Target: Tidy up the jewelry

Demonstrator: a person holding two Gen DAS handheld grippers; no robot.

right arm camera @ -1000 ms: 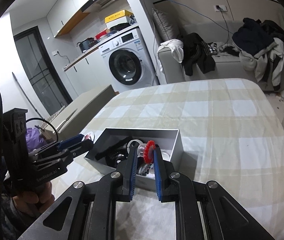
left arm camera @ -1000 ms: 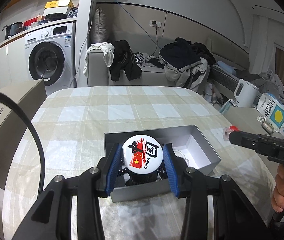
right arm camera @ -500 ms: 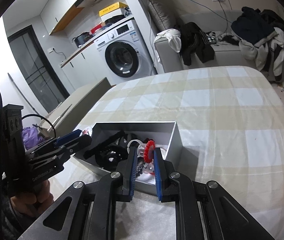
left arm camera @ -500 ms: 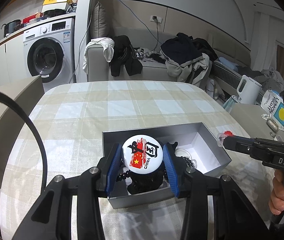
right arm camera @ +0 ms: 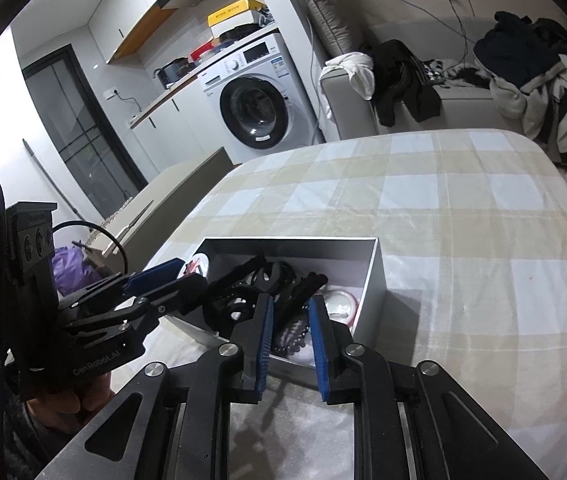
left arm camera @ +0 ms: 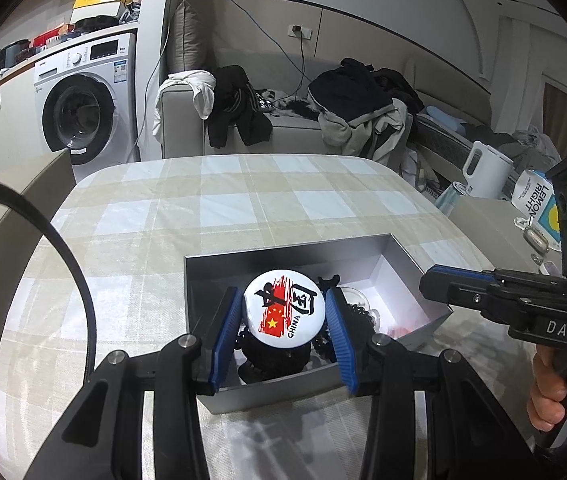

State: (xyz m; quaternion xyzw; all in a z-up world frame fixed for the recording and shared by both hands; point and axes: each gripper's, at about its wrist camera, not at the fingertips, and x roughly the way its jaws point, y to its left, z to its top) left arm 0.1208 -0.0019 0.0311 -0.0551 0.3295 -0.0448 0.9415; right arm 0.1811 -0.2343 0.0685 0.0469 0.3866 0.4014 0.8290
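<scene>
A grey open box (left arm camera: 283, 254) (right arm camera: 375, 276) sits on the checked tablecloth and holds black hair clips, beads and a clear ring. My left gripper (left arm camera: 283, 316) is shut on a round white badge (left arm camera: 284, 309) with a red flag and the word CHINA, held just above the near end of the box. My right gripper (right arm camera: 290, 328) stands open over the box's near rim with nothing between its pads. It also shows in the left wrist view (left arm camera: 435, 280) at the box's right rim. The red-and-clear item it held is no longer between its fingers.
The table (right arm camera: 463, 216) carries a checked cloth. A low side table with a white kettle (left arm camera: 483, 172) and a carton (left arm camera: 535, 200) stands at the right. A sofa with clothes (left arm camera: 343, 108) and a washing machine (left arm camera: 79, 112) lie behind.
My right gripper has opened and let go of the red-and-clear item over the box. Both grippers have come closer to the box. The left still holds the badge.
</scene>
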